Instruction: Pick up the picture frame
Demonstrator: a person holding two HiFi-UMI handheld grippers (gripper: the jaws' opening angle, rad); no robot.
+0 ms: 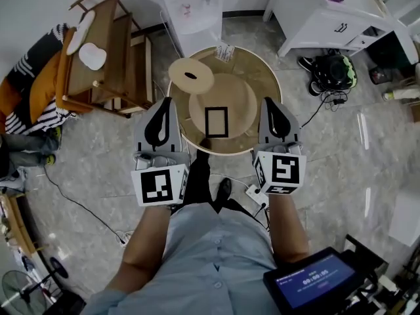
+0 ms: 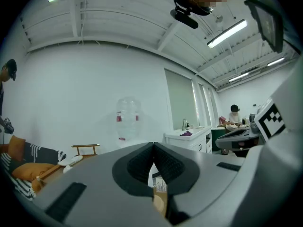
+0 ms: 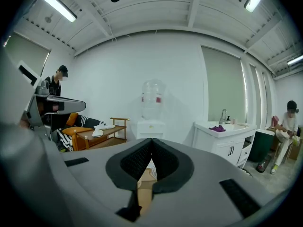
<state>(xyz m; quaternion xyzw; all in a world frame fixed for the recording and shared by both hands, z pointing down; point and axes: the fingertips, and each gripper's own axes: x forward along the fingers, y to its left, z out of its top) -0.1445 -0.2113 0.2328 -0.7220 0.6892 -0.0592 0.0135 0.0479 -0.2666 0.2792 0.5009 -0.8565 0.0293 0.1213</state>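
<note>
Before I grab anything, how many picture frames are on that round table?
1. The black picture frame lies flat near the middle of the round table. No other shows.

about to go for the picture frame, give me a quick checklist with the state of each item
1. Picture frame lies flat on the round table, in view: ok
2. Nothing lying on the frame: ok
3. Left gripper jaws apart for a grasp: not ok, tips together, empty
4. Right gripper jaws apart: not ok, tips together, empty
5. Frame's edge can be gripped from the surface: cannot tell
</note>
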